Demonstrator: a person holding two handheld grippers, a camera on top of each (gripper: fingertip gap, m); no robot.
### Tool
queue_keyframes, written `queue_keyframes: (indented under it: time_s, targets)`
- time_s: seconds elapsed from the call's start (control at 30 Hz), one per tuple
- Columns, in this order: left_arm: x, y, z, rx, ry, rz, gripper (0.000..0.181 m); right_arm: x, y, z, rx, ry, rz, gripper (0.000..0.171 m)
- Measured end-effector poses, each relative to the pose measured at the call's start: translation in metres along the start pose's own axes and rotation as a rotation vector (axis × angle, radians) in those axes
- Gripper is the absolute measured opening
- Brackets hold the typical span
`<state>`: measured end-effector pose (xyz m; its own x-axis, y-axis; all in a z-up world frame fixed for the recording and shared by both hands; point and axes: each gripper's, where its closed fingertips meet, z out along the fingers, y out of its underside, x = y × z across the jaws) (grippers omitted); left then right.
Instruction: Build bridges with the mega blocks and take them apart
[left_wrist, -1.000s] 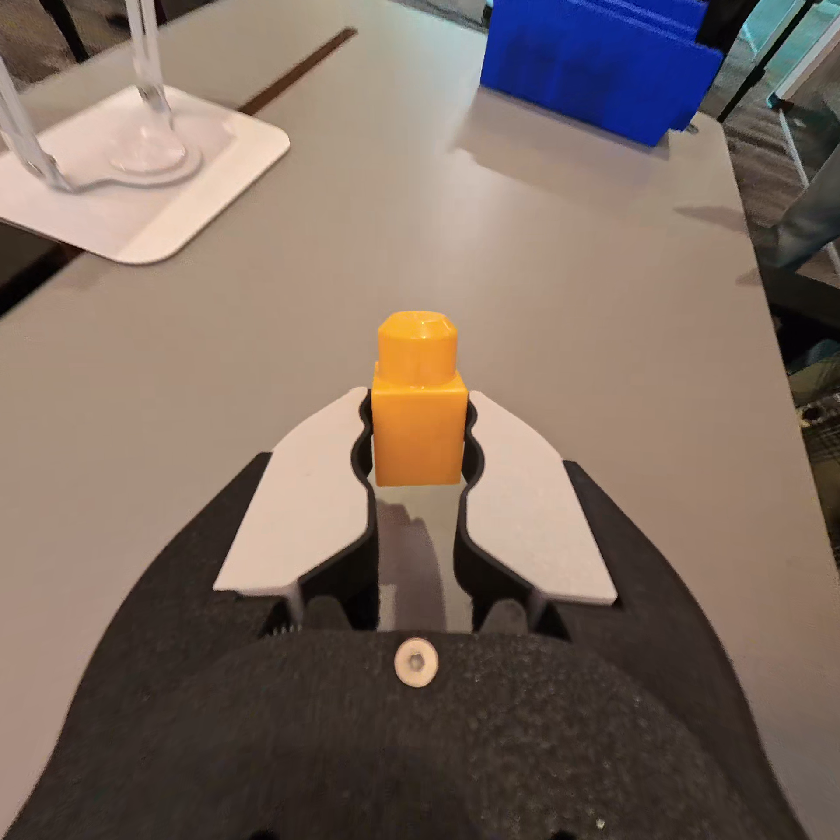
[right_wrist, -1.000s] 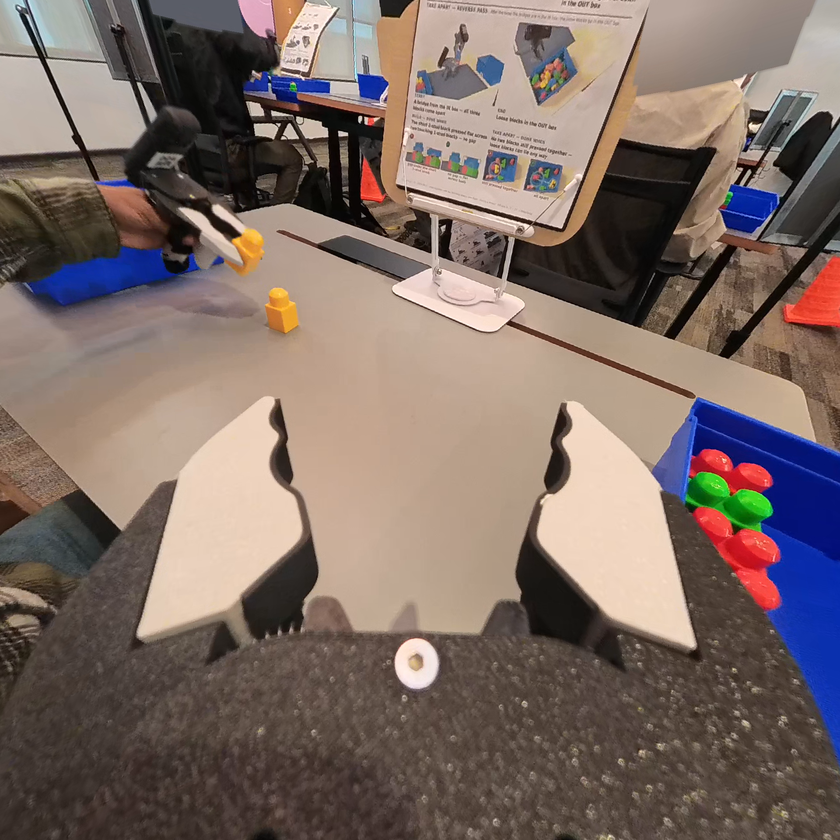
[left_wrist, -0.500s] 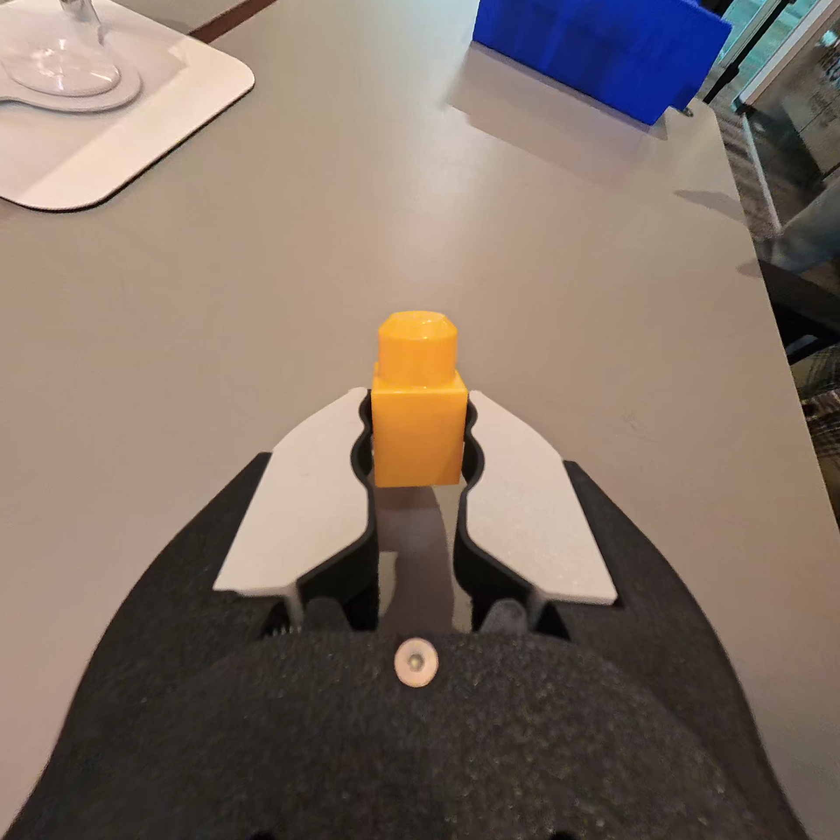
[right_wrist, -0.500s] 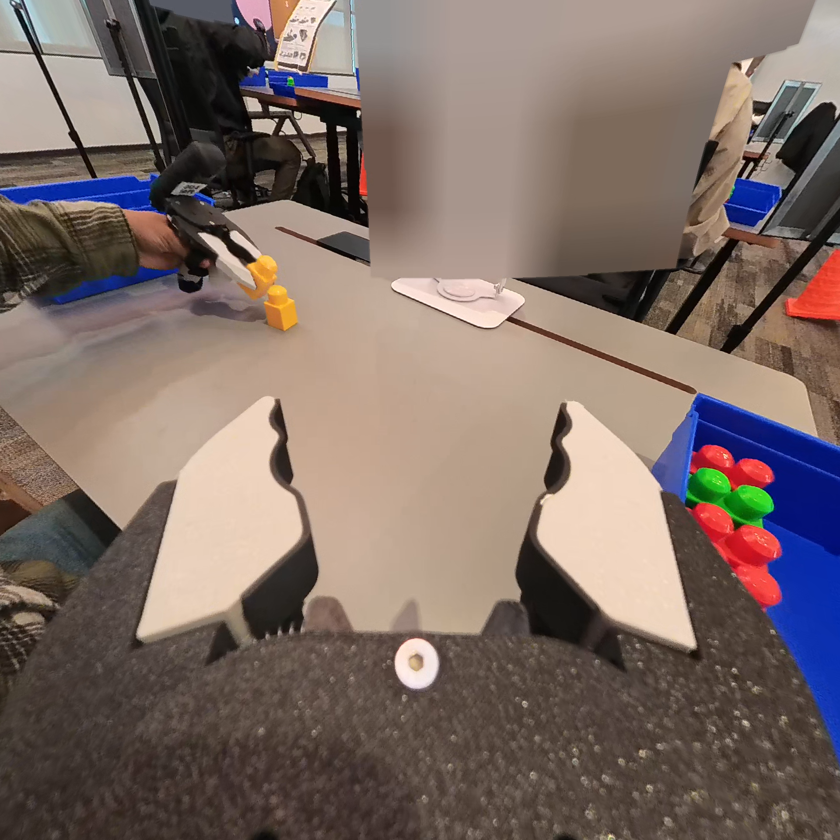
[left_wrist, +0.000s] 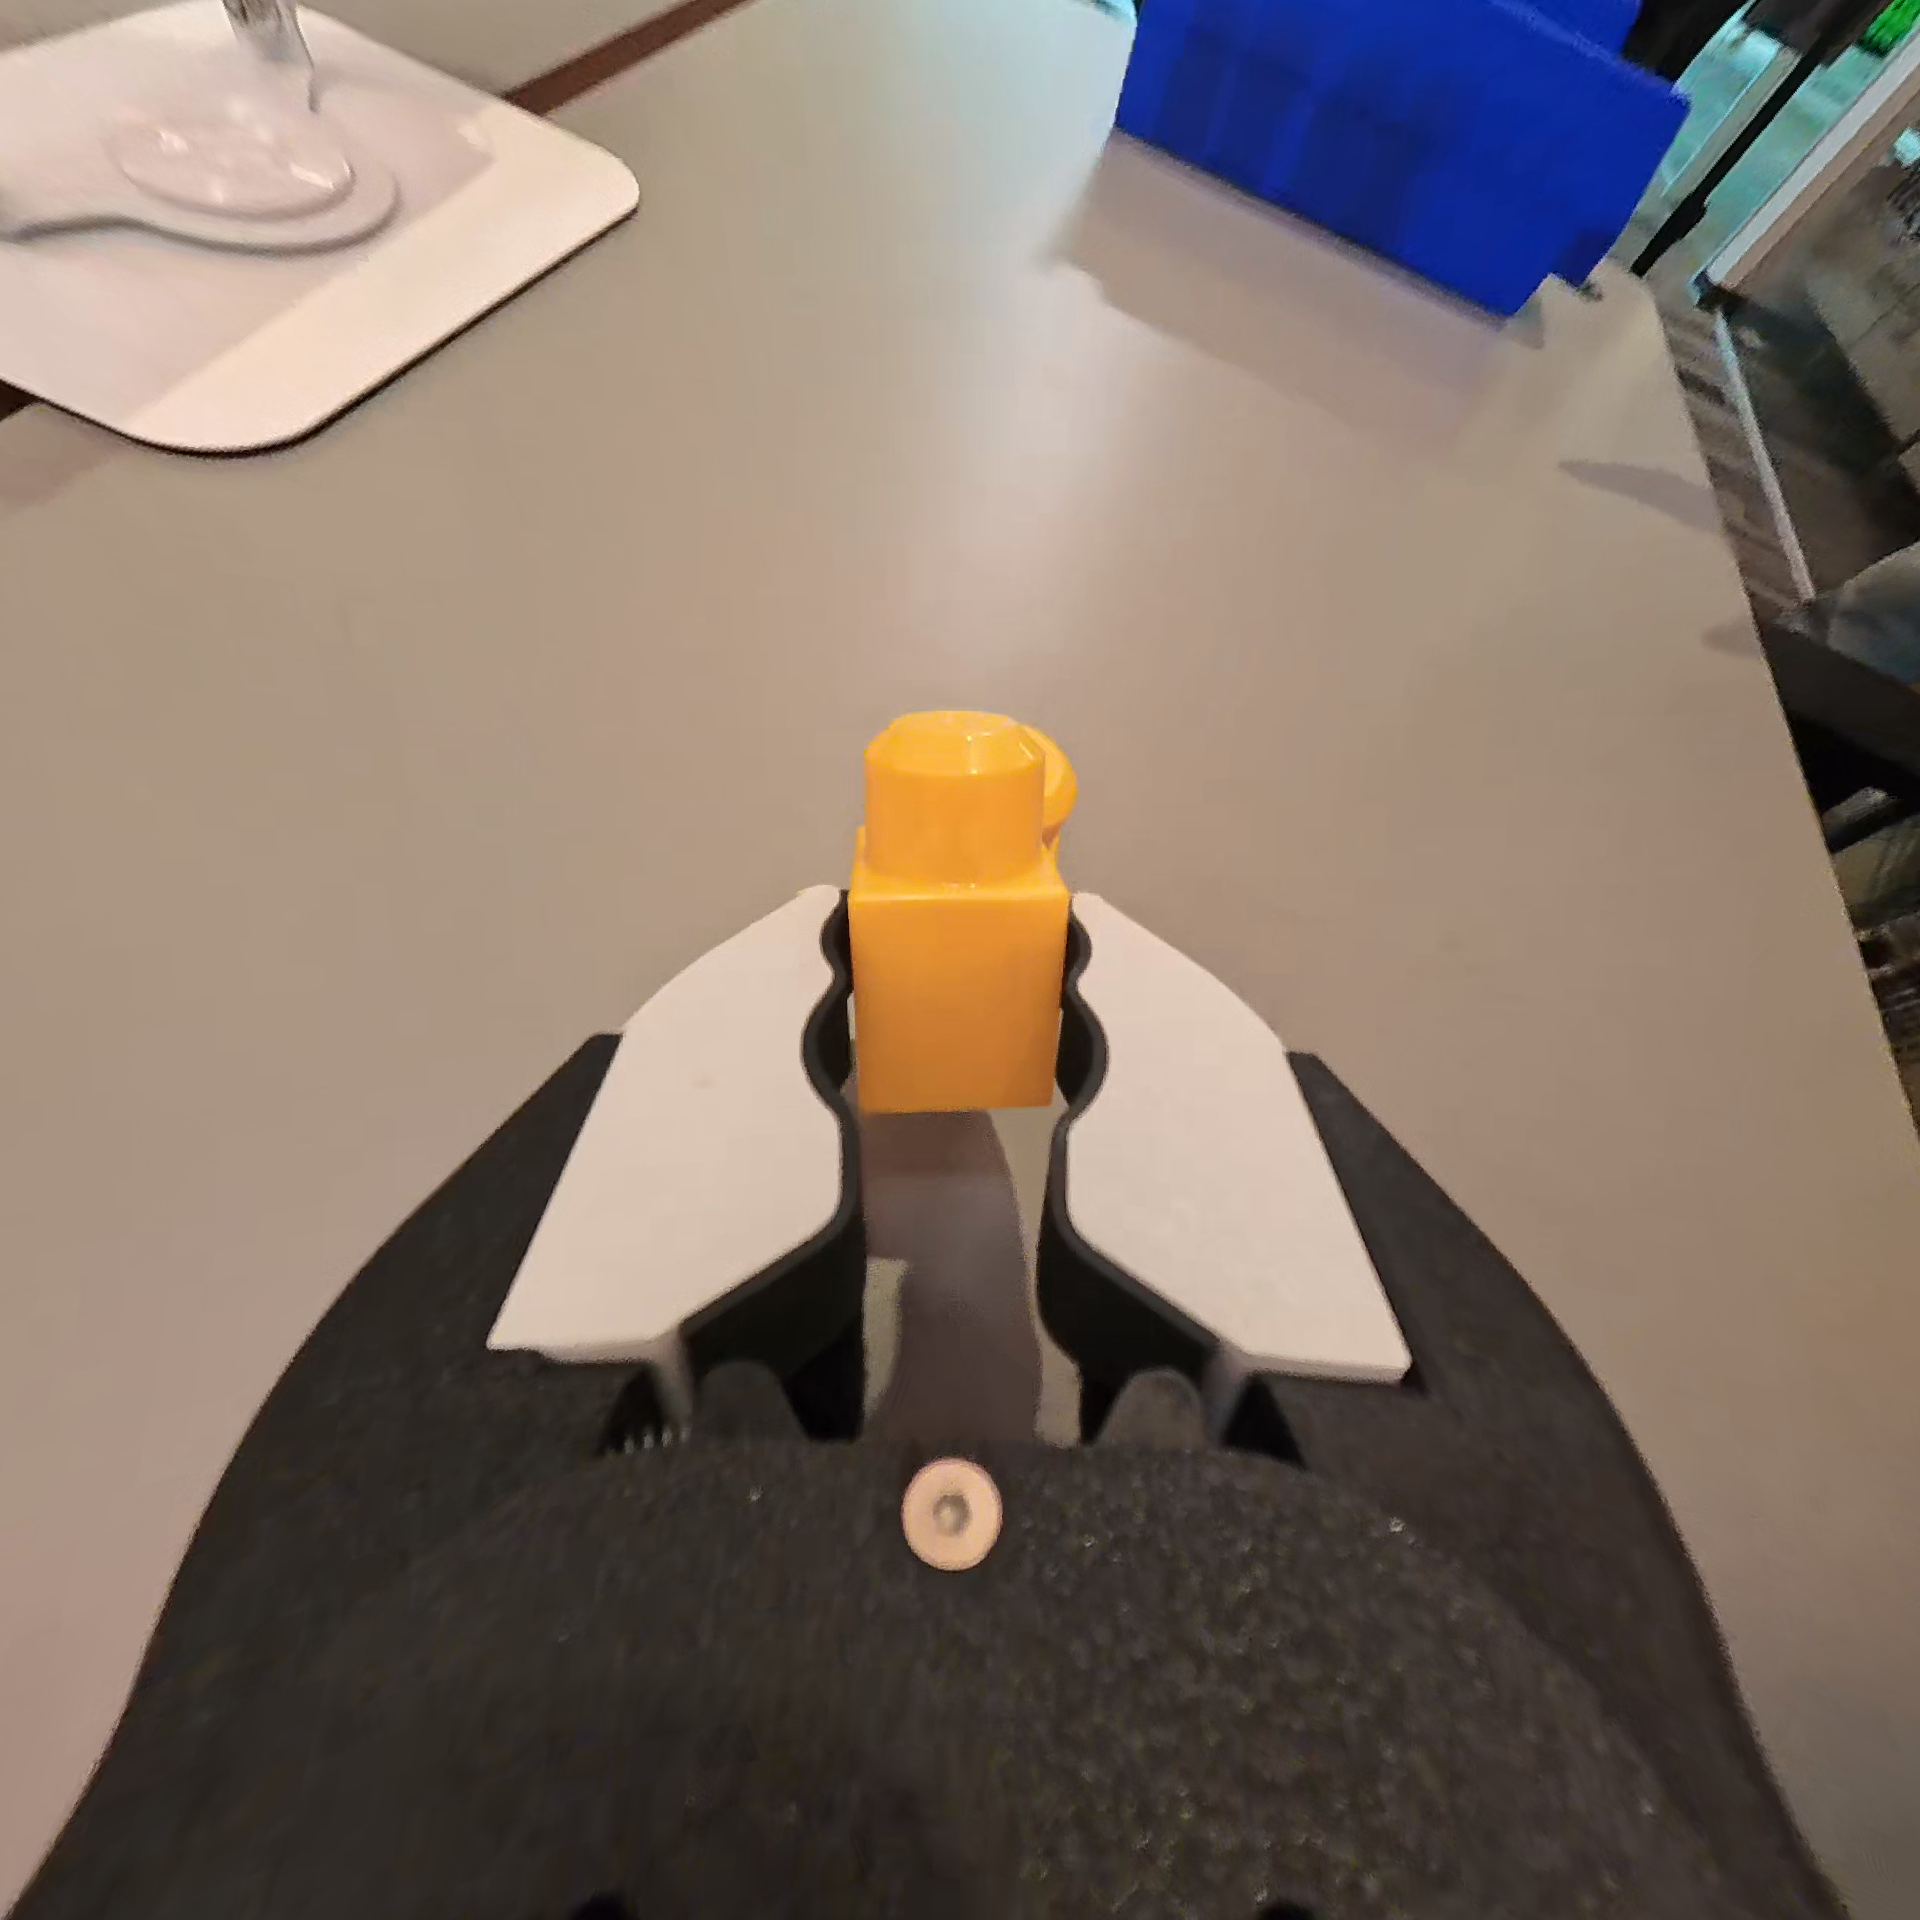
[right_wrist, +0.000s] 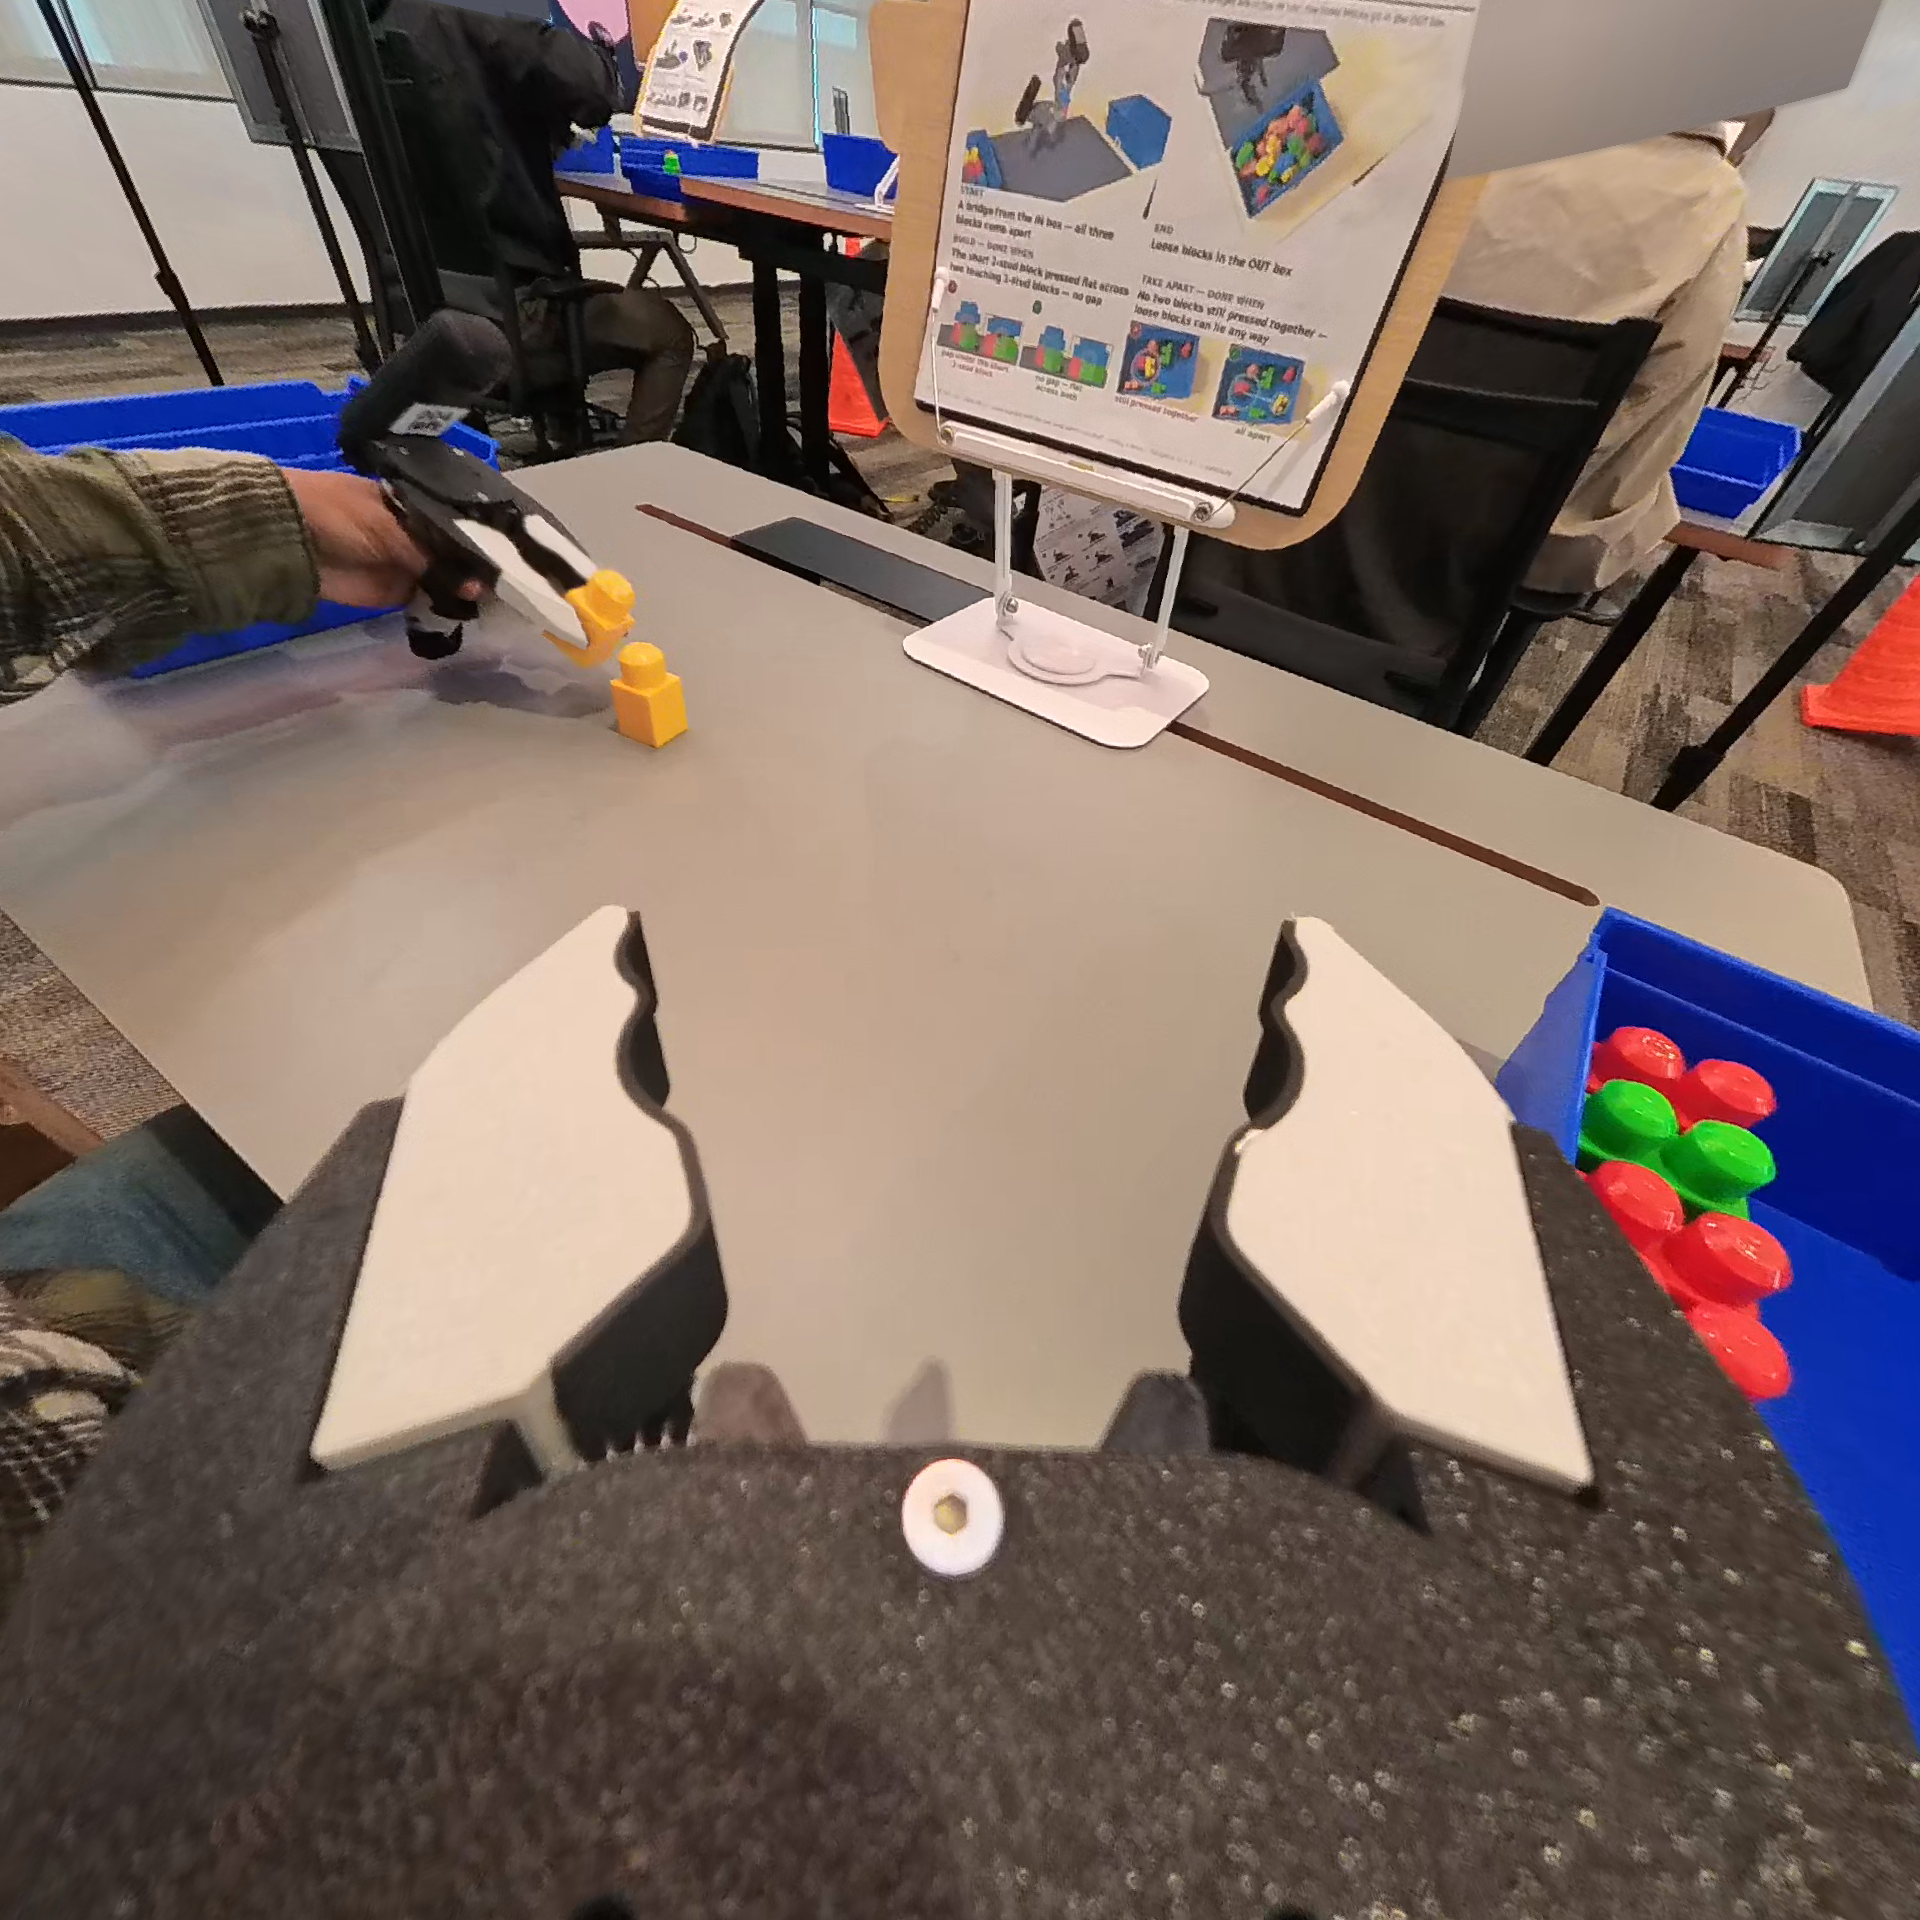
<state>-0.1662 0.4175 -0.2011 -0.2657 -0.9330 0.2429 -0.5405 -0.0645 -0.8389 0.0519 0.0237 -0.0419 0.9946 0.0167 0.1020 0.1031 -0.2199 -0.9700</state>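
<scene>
My left gripper (left_wrist: 958, 997) jaws clamp a yellow block (left_wrist: 956, 966) just above another block (right_wrist: 648, 694) on the table (right_wrist: 935, 852); right gripper (right_wrist: 956, 1049) jaws gape empty

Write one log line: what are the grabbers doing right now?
left gripper: shut on held orange block | second orange block: on table | right gripper: open, empty

Second orange block (left_wrist: 1058, 795) mostly hidden behind held orange block (left_wrist: 956, 966) in left wrist view; only a sliver shows. Blue bin (right_wrist: 1766, 1060) w/ red and green blocks (right_wrist: 1683, 1174) cut off at right edge. Instruction board (right_wrist: 1174, 249) top blurred over. Sleeve (right_wrist: 135, 551) cut off at left edge.
</scene>
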Motion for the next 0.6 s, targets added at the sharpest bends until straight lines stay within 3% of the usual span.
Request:
queue_keyframes:
  time_s: [0.3,0.6]
  targets:
    - [-0.008,0.037,0.004,-0.25,-0.031,0.022,0.036,-0.003,-0.003,0.0,-0.01,0.006,-0.013,0.11]
    - [-0.016,0.047,-0.002,-0.488,-0.097,0.071,0.036,-0.006,-0.003,0.003,-0.012,0.0,-0.015,0.11]
